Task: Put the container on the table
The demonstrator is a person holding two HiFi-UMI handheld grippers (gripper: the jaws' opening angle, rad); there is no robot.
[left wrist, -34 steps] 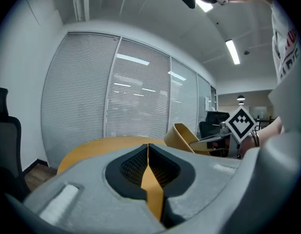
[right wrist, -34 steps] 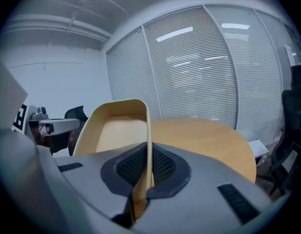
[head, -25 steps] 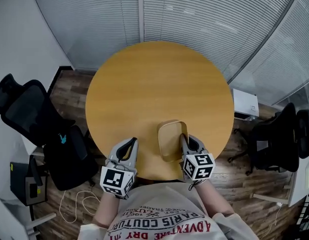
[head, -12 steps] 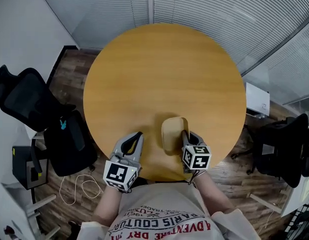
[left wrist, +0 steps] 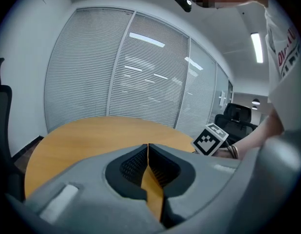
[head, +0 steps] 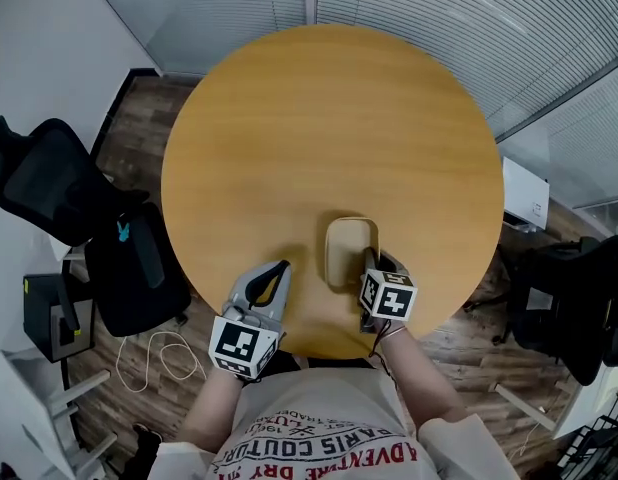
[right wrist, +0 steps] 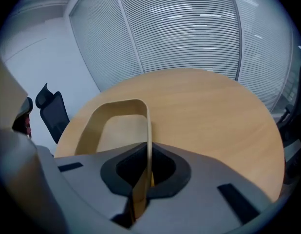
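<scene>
A shallow tan container (head: 349,249) with rounded corners lies level, low over the near part of the round wooden table (head: 329,118). I cannot tell whether it touches the wood. My right gripper (head: 372,262) is shut on the container's right wall. In the right gripper view that thin wall (right wrist: 148,126) runs straight between the pads of my right gripper (right wrist: 148,152). My left gripper (head: 280,267) hovers to the left of the container, apart from it. In its own view my left gripper (left wrist: 148,149) is shut with nothing in it.
Black office chairs stand to the left (head: 49,183) and right (head: 569,298) of the table. A white box (head: 524,198) sits on the floor at the right, and a cable (head: 159,353) lies near my feet. Blinds on glass walls ring the far side.
Both grippers have come down toward the table. The container has sunk with the right gripper and levelled out from a tilt. The left gripper stayed shut and empty.
</scene>
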